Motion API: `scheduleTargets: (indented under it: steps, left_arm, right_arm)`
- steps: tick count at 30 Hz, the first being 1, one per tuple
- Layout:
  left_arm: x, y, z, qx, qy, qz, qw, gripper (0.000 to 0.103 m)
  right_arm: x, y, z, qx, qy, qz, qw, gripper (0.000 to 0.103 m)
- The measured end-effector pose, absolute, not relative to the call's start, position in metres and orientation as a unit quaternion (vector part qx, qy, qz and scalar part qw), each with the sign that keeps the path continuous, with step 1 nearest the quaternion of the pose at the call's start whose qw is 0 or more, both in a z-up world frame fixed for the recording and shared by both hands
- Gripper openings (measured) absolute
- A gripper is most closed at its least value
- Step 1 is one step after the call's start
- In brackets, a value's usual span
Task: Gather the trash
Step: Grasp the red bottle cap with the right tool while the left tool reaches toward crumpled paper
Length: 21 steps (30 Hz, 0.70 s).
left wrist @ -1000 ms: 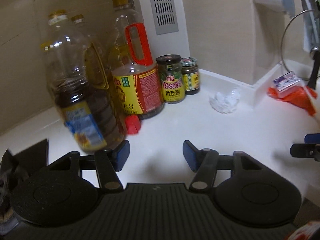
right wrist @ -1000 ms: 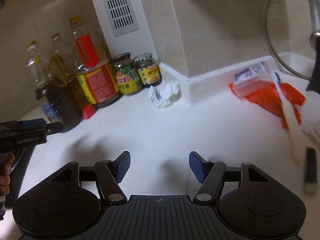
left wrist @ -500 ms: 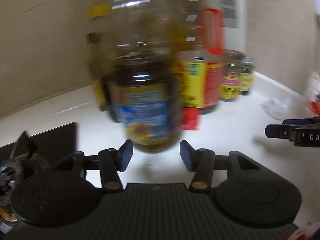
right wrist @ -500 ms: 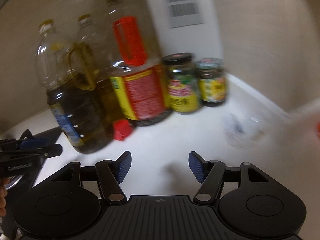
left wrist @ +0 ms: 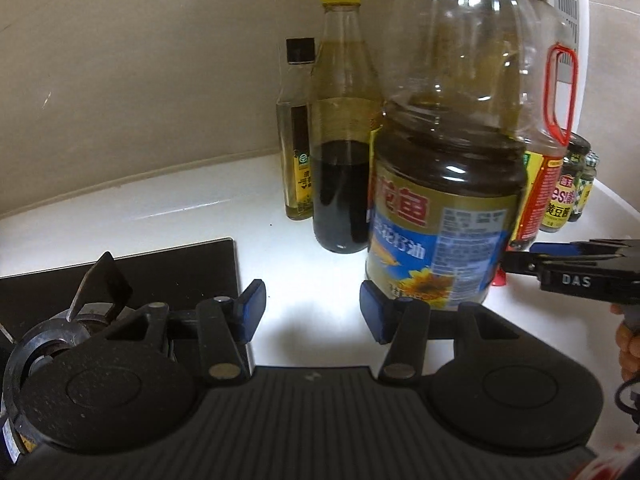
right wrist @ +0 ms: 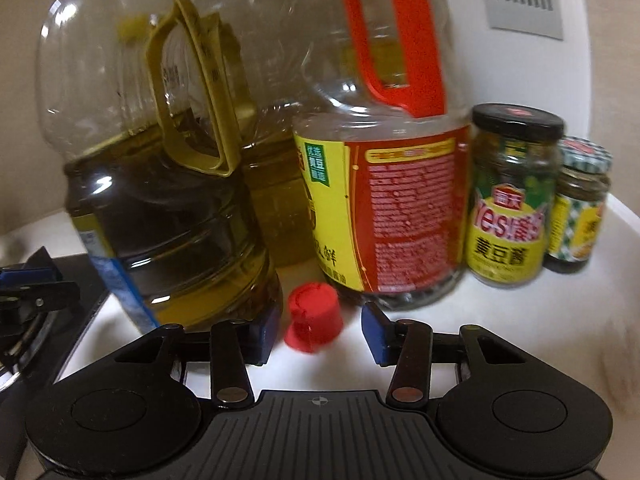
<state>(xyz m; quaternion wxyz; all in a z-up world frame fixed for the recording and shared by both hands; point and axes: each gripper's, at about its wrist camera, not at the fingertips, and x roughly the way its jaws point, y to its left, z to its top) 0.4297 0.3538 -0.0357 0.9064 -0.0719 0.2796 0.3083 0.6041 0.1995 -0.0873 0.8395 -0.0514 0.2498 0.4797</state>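
A small red bottle cap lies on the white counter in front of the bottles, between the open blue pads of my right gripper. In the left wrist view only a sliver of the cap shows behind the sunflower oil bottle. My left gripper is open and empty over the counter beside the stove edge, its right pad close to that bottle's base. The right gripper also shows from the side in the left wrist view.
Oil bottle with yellow handle, red-handled bottle and two sauce jars crowd the wall. A dark sauce bottle and a thin bottle stand behind. The black gas stove is at the left.
Both grippers have swung left and moved in close to the bottles. The right gripper now has the red cap between its open pads. The crumpled tissue and orange bag have left view.
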Motion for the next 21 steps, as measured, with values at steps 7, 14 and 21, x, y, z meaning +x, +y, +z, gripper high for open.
scheduleTargets:
  steps: [7,14,21]
  left_arm:
    - [0.435,0.360,-0.037,-0.073,0.283,0.299,0.909,0.050]
    - [0.440,0.348,-0.039,-0.069,0.288,0.277,0.914,0.050]
    - [0.452,0.309,-0.037,-0.050,0.290,0.211,0.932,0.049]
  right_arm:
    - [0.613,0.222,-0.096,-0.067,0.257,0.476,0.839,0.037]
    - [0.611,0.216,-0.096,-0.058,0.252,0.474,0.842,0.032]
    - [0.601,0.150,-0.078,-0.017,0.241,0.455,0.857,0.032]
